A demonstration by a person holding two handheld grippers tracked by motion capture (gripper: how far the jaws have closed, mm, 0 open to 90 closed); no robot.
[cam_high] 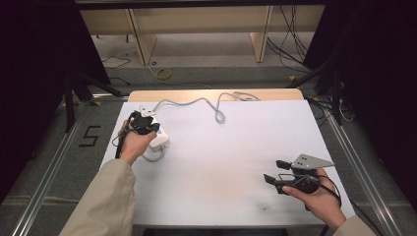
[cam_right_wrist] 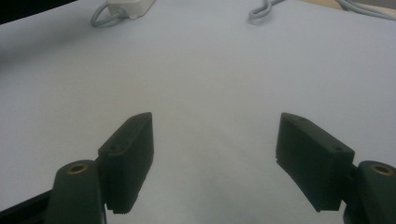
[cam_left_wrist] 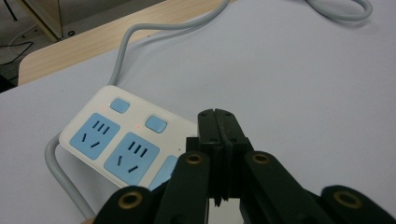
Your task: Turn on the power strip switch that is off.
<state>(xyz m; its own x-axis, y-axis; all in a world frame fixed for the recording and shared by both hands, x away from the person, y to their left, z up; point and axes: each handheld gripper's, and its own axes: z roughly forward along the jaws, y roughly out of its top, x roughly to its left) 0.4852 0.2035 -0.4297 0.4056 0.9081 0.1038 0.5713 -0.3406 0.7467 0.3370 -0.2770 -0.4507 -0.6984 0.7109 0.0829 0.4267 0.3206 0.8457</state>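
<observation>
Both tongs belong to a person seated at the near edge of the table (cam_high: 231,147), the largest thing here, its white top reaching back to a bare wooden strip. On the person's left half lies a white power strip (cam_high: 160,140) with blue sockets and blue switch buttons, its grey cord (cam_high: 196,102) looping across the far side of the table and a second loop curling round its near end.

Directly over that power strip, the left gripper (cam_high: 142,125) hangs with its jaws clenched flat against each other and nothing between them. In the left gripper view the joined tips sit just above the white casing beside a blue button (cam_left_wrist: 155,124), which suggests a closed tip is wanted as a single blunt finger for pressing a switch; whether it touches the casing cannot be told.

Well apart, on the near right, the right gripper (cam_high: 276,171) rests low over bare table with its jaws spread wide and empty, pointing toward the middle. It looks parked out of the way, perhaps ready to steady the strip if pressing makes it slide.
</observation>
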